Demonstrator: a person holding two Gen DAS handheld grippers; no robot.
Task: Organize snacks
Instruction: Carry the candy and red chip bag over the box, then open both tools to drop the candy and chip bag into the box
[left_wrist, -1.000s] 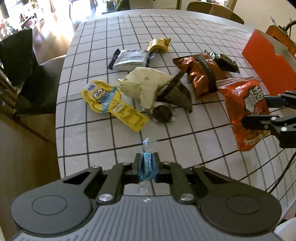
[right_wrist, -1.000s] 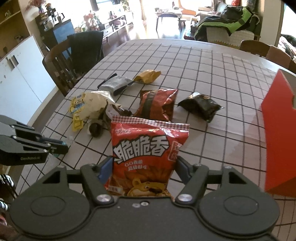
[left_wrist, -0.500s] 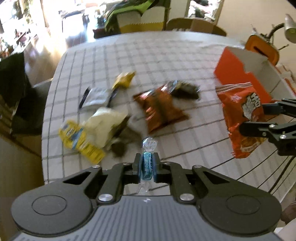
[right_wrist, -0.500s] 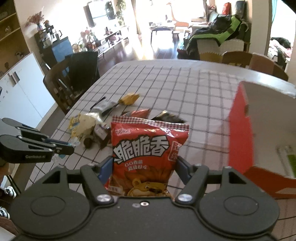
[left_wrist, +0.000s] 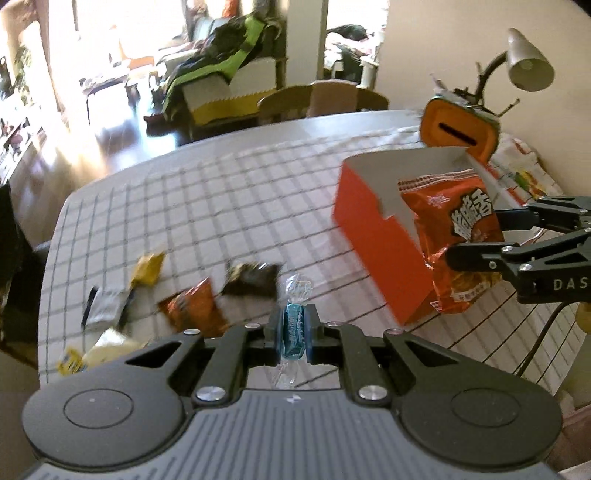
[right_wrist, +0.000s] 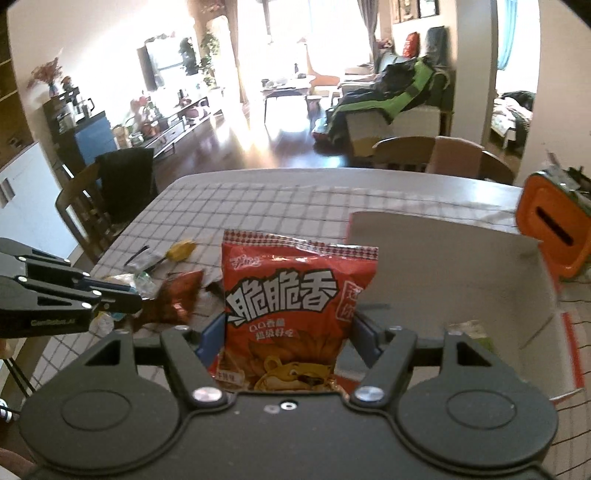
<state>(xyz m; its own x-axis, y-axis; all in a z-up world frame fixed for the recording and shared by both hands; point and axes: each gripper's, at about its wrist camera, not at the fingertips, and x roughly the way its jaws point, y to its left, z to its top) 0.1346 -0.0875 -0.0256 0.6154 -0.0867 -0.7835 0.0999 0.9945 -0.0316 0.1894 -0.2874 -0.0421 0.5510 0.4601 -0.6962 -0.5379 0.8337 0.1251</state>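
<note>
My left gripper (left_wrist: 293, 334) is shut on a small blue wrapped candy (left_wrist: 293, 328), held up above the checked table. My right gripper (right_wrist: 288, 334) is shut on a red snack bag (right_wrist: 293, 310) with white characters, held upright. In the left wrist view that red snack bag (left_wrist: 452, 229) hangs at the near corner of the open orange box (left_wrist: 373, 229), pinched by the right gripper (left_wrist: 448, 242). The orange box's white inside (right_wrist: 454, 273) fills the right of the right wrist view, with a greenish packet (right_wrist: 474, 330) on its floor. The left gripper (right_wrist: 136, 297) shows at the left.
Several loose snacks lie on the checked table (left_wrist: 207, 206): a yellow wrapper (left_wrist: 149, 267), a silver packet (left_wrist: 105, 306), an orange-brown bag (left_wrist: 194, 308), a black packet (left_wrist: 253, 278). An orange container (left_wrist: 460, 129) with a slot and a desk lamp (left_wrist: 526, 59) stand behind the box. Chairs ring the table.
Both grippers have risen and swung right toward the orange box, each keeping its snack. The loose snacks have slid to the lower left of both views, and the box's inside has come into sight.
</note>
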